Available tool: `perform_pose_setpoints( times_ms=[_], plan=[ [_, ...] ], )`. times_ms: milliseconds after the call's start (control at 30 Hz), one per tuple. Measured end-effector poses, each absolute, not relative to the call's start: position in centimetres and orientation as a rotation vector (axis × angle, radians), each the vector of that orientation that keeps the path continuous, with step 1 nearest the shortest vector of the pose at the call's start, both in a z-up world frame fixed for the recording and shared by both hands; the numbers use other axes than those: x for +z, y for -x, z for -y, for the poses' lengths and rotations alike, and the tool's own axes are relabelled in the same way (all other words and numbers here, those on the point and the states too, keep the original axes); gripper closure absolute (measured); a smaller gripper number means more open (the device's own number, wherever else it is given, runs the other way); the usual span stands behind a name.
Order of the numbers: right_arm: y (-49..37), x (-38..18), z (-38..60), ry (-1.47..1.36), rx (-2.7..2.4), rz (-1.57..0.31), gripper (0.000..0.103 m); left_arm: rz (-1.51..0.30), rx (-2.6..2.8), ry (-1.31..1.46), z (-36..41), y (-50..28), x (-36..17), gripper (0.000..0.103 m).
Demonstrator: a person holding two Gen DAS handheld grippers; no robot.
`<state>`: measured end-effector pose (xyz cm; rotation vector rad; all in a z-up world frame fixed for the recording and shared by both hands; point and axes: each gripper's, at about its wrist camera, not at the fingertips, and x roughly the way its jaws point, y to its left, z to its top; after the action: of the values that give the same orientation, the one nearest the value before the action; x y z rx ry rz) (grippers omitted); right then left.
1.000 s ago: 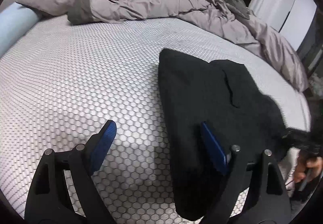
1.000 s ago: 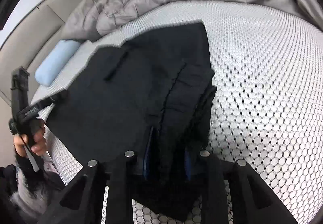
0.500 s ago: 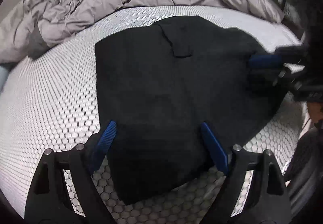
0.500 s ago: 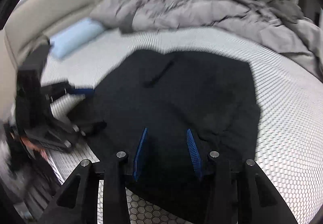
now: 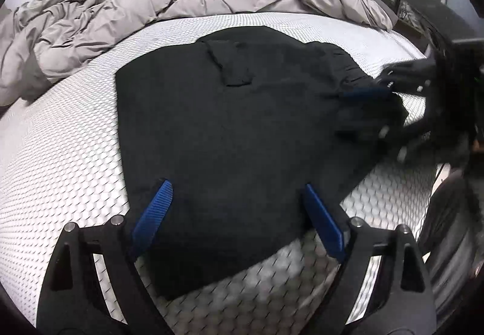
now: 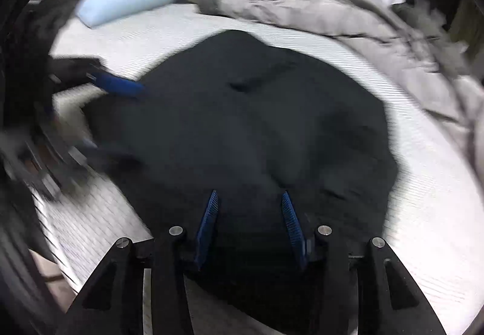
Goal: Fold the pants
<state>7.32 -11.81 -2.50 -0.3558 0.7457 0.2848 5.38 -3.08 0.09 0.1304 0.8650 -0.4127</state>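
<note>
Pants (image 5: 230,123), black, lay folded into a wide flat slab on the white honeycomb mattress (image 5: 60,153), filling the middle of both views. Pocket flap (image 5: 233,69) showed in the upper middle of the left wrist frame.

Left gripper (image 5: 236,214) sat at bottom centre of its frame, blue pads spread wide over the near edge of the pants, nothing pinched between them. Right gripper (image 6: 249,223) was at bottom centre of its frame, jaws opening, pads apart over the cloth with fabric under and between them but not pressed on it. Each gripper also appeared in the other's view: right one at right edge of the left frame, blurred, at the pants' far corner; left one at left edge of the right frame, blurred too.

Grey duvet (image 5: 151,2) was bunched across the top of both frames, past the pants. Light blue pillow (image 6: 124,2) lay upper left in the right wrist view, well apart from the pants.
</note>
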Motion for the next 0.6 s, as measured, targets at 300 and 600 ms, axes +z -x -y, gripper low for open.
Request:
perform_pose_setpoints(
  times_ms=[300,600],
  plan=[
    [-7.3,1.4,13.1,0.095,0.358,-0.637,0.058,-0.812,-0.322,0.051,1.2,-8.3,3.9,0.017],
    [-11.5,-1.8,11.2,0.333,0.246,-0.765,0.058,-0.911,-0.275,-0.023,1.7,-12.1,0.4,0.026]
  ],
)
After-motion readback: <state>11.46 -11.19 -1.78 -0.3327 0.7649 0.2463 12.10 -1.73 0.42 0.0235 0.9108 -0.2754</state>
